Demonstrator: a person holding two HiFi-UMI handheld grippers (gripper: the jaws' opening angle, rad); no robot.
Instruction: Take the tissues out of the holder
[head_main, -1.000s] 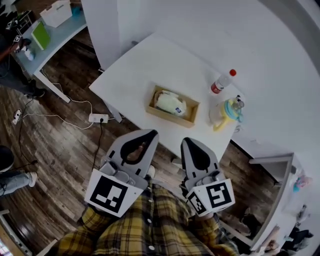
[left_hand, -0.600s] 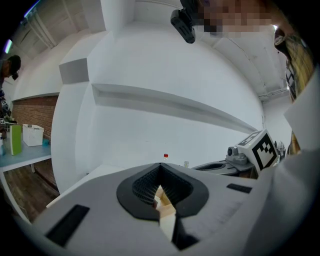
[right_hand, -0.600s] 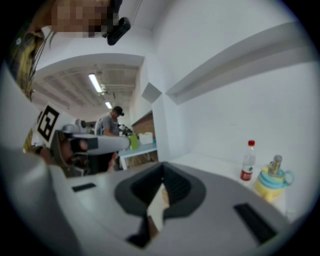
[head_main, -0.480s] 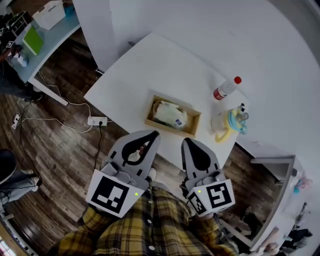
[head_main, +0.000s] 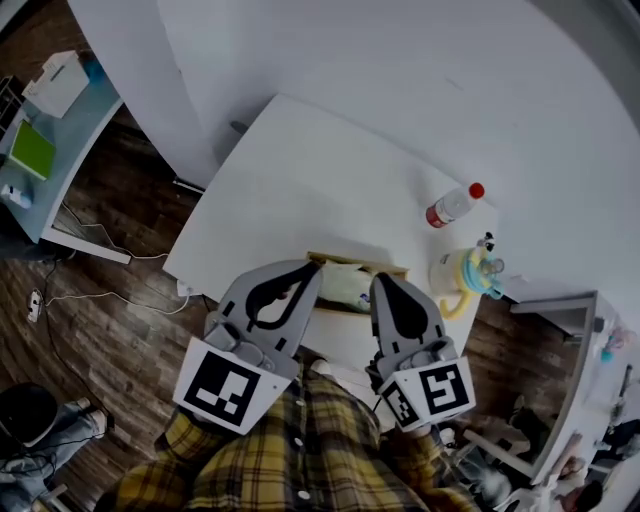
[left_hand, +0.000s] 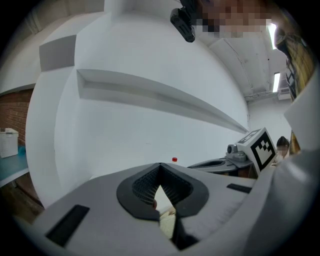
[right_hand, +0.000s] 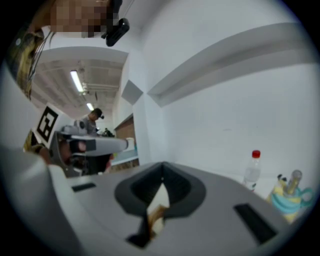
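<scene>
Closer now: both grippers have come up to the white table (head_main: 300, 170), with my left gripper (head_main: 308, 270) and right gripper (head_main: 385, 283) over the near edge of the shallow wooden holder (head_main: 395, 269). Nothing's out yet; the pale wrapped tissue pack (head_main: 345, 286) lies inside, between the tips. Both jaw pairs are pinched together, gripping nothing.

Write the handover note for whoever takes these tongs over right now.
Left tongs: shut, empty, above the holder's near left end.
Right tongs: shut, empty, beside the left ones, above the holder's near right end.
Things: tissue pack lies in the wooden holder at the near edge of the white table.
Done: nothing taken out yet.
Left to do: open the tongs, grip the pack, lift it clear of the holder.
</scene>
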